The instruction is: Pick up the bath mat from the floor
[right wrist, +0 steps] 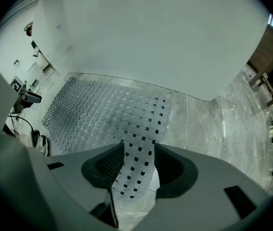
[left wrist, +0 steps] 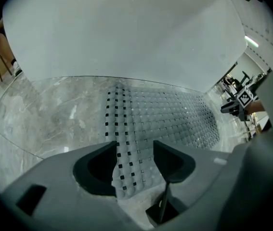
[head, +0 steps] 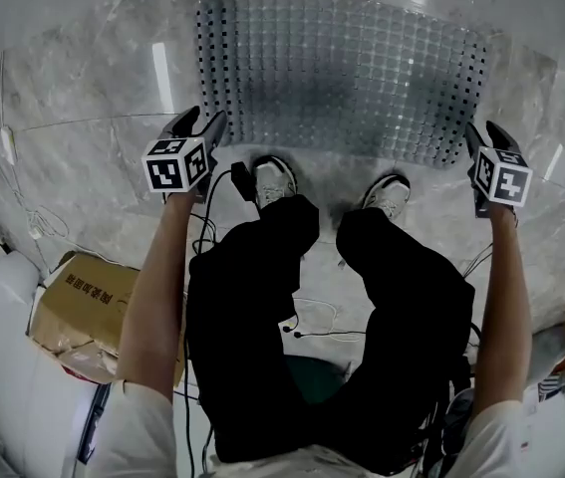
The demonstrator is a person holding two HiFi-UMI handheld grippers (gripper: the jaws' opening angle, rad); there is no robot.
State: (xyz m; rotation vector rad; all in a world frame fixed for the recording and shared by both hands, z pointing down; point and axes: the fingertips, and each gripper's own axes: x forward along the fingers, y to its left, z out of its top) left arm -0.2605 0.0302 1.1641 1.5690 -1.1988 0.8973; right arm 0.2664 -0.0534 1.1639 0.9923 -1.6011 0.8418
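At its near corners, the bath mat (head: 342, 68) sits between the parted jaws of my left gripper (head: 202, 124) and right gripper (head: 483, 133); it looks limp, rubbery, light.

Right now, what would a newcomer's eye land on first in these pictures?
The translucent bath mat with its hole-punched border, lying flat on the marble floor just ahead of the person's white shoes. Next come the left tool and right tool, one at each near corner of the mat, jaws apart, with the perforated edge showing in each gap.
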